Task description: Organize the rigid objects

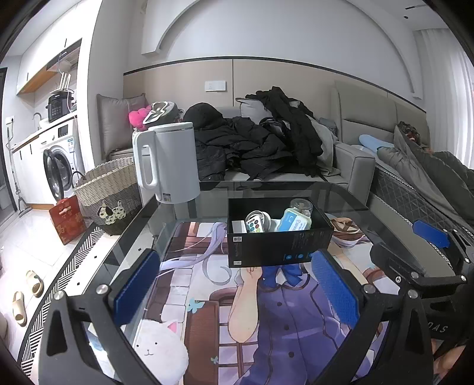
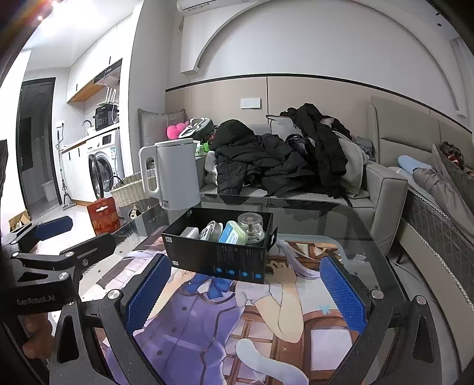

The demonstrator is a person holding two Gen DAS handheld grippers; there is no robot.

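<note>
While both are hovering empty, jaws spread | black box (image 1: 278, 234) is lying ahead of left gripper (image 1: 237, 293), long side across | right gripper (image 2: 246, 299) equally near.

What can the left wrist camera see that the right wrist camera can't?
Only the left wrist view shows the pale slippers on the floor and a white cat face on the printed mat.

Only the right wrist view shows the air conditioner high on the wall and a dark doorway.

Both show the black box with small things inside, the white kettle, the woven basket, the washing machine and the clothes-covered sofa. The left gripper and right gripper are both open and empty.
</note>
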